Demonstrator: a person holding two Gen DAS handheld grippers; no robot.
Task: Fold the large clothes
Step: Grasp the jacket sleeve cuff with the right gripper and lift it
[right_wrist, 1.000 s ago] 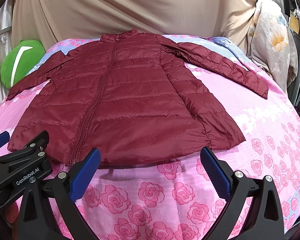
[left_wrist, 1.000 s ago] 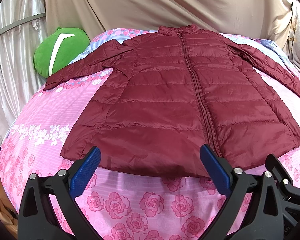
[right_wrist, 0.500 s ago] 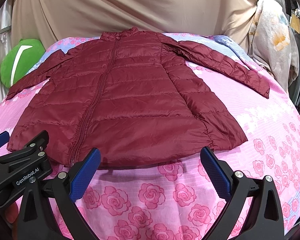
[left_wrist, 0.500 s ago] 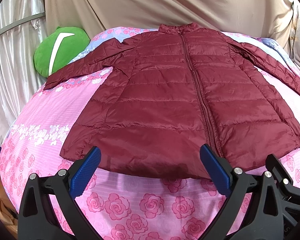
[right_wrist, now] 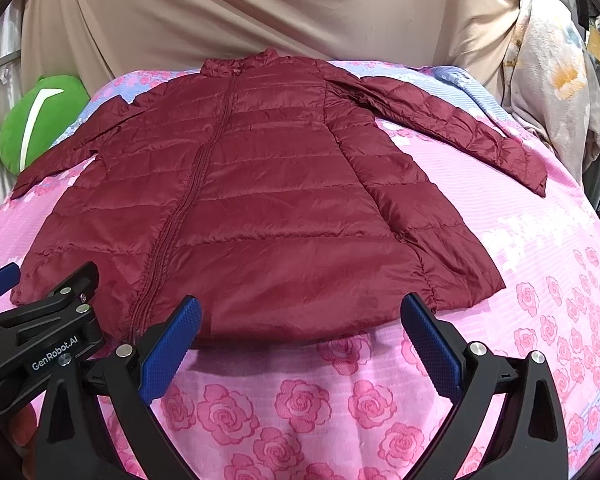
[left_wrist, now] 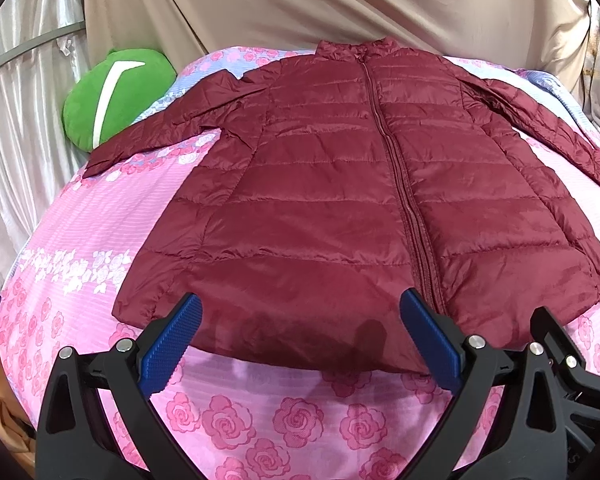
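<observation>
Over the last second both views have crept slightly closer to the dark red quilted puffer jacket [left_wrist: 360, 216], spread flat mid-frame on the pink rose-print bed [left_wrist: 260, 420]. Left claw [left_wrist: 300, 344] and right claw [right_wrist: 300, 344] gape, empty: folding unstarted.

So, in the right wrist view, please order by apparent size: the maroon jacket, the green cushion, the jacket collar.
1. maroon jacket, by far the largest.
2. green cushion, partly hidden at the frame edge.
3. jacket collar, smallest; it is also farthest away.
</observation>
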